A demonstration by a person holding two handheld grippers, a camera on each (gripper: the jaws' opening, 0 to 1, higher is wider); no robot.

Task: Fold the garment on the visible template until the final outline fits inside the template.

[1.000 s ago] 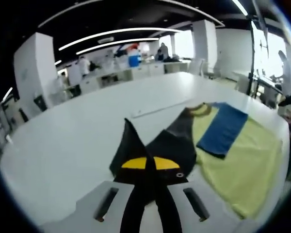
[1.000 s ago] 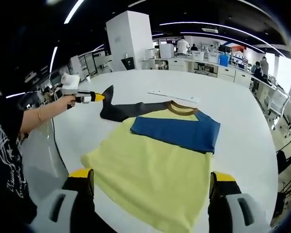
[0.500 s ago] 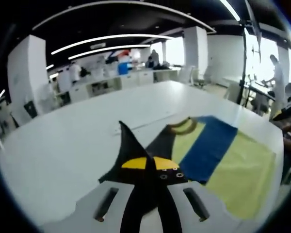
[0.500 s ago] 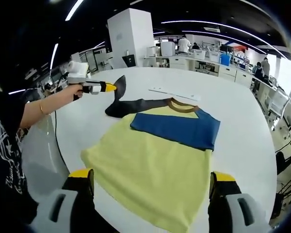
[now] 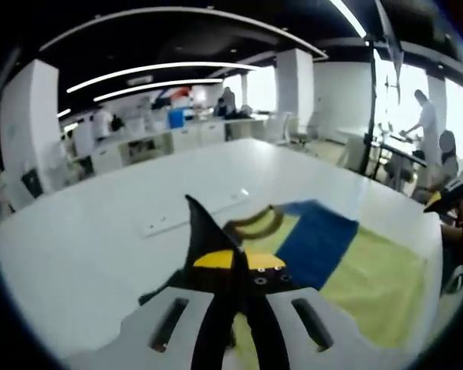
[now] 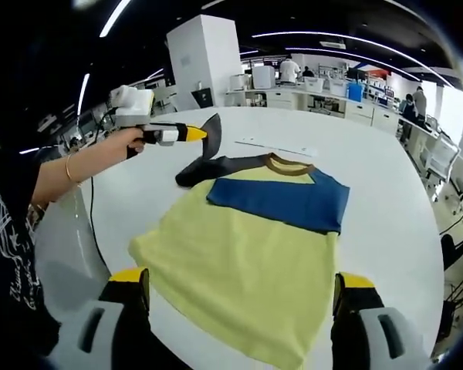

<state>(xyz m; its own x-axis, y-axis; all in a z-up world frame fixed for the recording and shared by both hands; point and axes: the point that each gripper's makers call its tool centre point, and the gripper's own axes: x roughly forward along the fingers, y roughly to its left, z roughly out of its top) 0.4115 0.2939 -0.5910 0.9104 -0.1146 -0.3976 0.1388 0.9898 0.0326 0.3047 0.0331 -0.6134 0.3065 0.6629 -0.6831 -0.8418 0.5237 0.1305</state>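
Left gripper (image 6: pixel 203 134) lifts sleeve (image 6: pixel 204 158) over white table (image 6: pixel 386 223).

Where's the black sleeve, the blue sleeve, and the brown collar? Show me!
black sleeve (image 6: pixel 210 132): right gripper view, lifted tip pinched in the left gripper.
blue sleeve (image 6: pixel 282 203): right gripper view, middle of the folded-over part.
collar (image 6: pixel 288 166): right gripper view, front of the brown neck band.

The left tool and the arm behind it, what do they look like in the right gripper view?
The left tool has a white boxy body, a grey neck and yellow-tipped black jaws. A thin dark cable hangs beneath it. The hand holding it wears a thin gold bracelet at the wrist, and the person has on a black T-shirt with white print.
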